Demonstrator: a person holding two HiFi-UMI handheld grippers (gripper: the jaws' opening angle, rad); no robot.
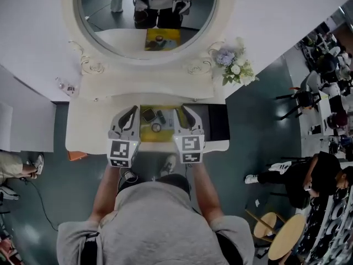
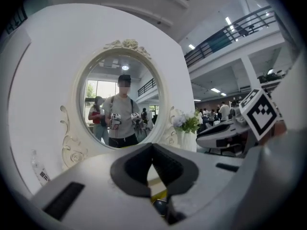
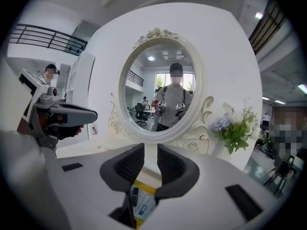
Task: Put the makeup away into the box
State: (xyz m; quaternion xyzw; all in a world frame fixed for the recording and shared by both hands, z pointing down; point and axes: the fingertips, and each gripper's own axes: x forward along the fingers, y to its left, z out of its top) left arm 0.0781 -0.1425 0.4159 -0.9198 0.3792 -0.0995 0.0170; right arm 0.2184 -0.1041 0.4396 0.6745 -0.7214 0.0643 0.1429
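Left tool (image 2: 152, 148): jaws closed tip to tip, nothing held. Right tool (image 3: 150, 152): jaws a narrow gap apart, empty. Makeup (image 1: 149, 115) lies on the yellow box (image 1: 144, 133) on the worktop (image 1: 88, 131), between the tools: left tool at its 9 o'clock, right at 3, neither touching it.

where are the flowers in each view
Head view: flowers in the upper part, right of centre, at the lower right of the mirror.
Left gripper view: just right of centre, against the mirror's frame.
Right gripper view: right side, a little below mid height.
Shared landmark: the oval mirror, to the left of the flowers in all three.
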